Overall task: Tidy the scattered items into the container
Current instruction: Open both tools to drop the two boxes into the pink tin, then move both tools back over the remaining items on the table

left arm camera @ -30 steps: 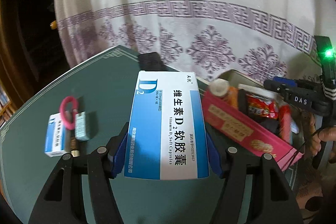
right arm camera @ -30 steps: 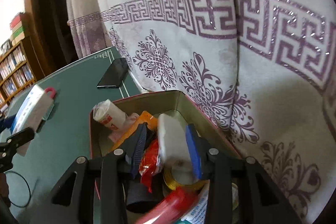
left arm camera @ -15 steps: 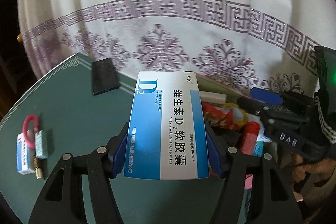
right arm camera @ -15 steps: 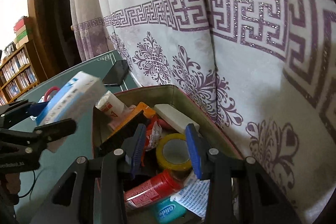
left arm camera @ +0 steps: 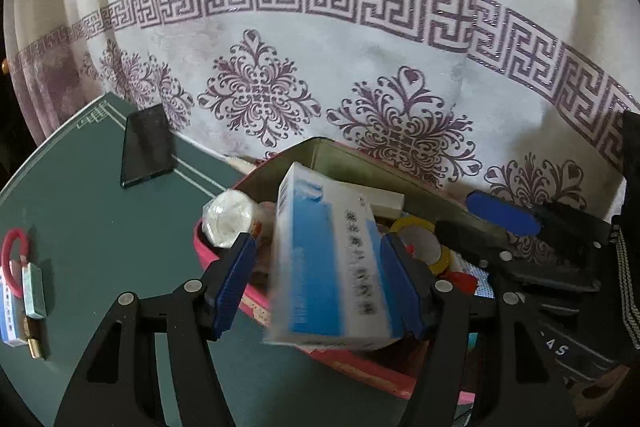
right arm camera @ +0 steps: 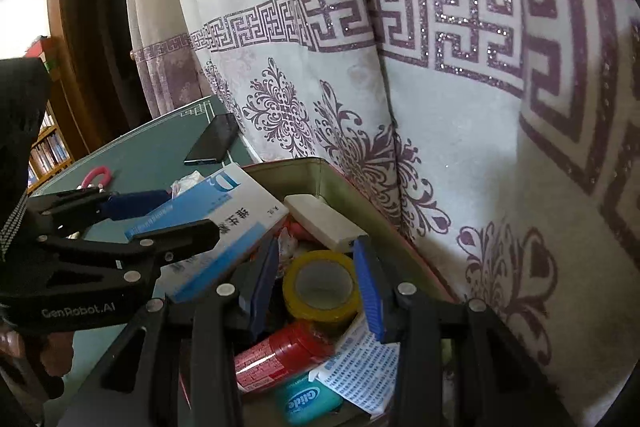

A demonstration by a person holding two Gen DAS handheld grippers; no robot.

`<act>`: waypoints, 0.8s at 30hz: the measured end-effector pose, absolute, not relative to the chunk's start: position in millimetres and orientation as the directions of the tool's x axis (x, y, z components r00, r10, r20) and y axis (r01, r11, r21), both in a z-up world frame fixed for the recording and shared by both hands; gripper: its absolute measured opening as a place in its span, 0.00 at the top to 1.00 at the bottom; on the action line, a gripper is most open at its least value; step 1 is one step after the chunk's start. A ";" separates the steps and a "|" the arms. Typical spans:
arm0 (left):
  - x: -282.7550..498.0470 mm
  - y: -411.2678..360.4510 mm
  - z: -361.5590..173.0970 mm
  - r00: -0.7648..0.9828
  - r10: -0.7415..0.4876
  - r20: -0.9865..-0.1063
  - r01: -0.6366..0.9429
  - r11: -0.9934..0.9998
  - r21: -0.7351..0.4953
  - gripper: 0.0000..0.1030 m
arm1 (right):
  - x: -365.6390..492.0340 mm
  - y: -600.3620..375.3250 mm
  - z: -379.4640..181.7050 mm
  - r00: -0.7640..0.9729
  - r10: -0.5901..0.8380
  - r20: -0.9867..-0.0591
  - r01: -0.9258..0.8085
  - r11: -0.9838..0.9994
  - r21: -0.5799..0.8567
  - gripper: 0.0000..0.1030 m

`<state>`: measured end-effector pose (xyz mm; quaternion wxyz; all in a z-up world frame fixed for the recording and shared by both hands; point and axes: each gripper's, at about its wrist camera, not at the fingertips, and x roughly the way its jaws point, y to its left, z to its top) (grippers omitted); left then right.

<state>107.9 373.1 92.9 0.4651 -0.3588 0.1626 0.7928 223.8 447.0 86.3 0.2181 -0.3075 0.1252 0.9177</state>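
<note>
The left claw (left arm camera: pixel 316 279) is releasing the tilting vitamin box (left arm camera: pixel 332 267), light, stiff cardboard, best pinched across its long sides; the right claw (right arm camera: pixel 316 287), at three o'clock, is hovering open, empty.

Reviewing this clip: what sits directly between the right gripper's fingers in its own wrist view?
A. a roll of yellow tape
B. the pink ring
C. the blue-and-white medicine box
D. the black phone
A: the roll of yellow tape lies in the tin between the right gripper fingers, untouched.
</note>
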 end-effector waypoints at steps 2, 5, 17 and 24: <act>106.6 366.8 93.8 -0.319 0.622 -0.715 -0.848 -0.525 -0.078 0.34 | 222.7 444.3 86.6 -0.720 0.319 -0.617 -0.469 -0.878 0.093 0.53; 105.2 353.0 98.5 -0.339 0.629 -0.699 -0.838 -0.540 -0.080 0.34 | 220.6 438.7 86.8 -0.724 0.310 -0.616 -0.456 -0.886 0.090 0.49; 88.6 284.1 109.7 -0.453 0.596 -0.663 -0.741 -0.666 -0.092 0.34 | 197.6 390.3 93.2 -0.777 0.202 -0.596 -0.287 -0.957 0.050 0.27; 71.2 247.1 104.5 -0.489 0.562 -0.667 -0.669 -0.732 -0.126 0.34 | 176.0 391.6 85.0 -0.723 0.196 -0.662 -0.275 -0.961 0.015 0.26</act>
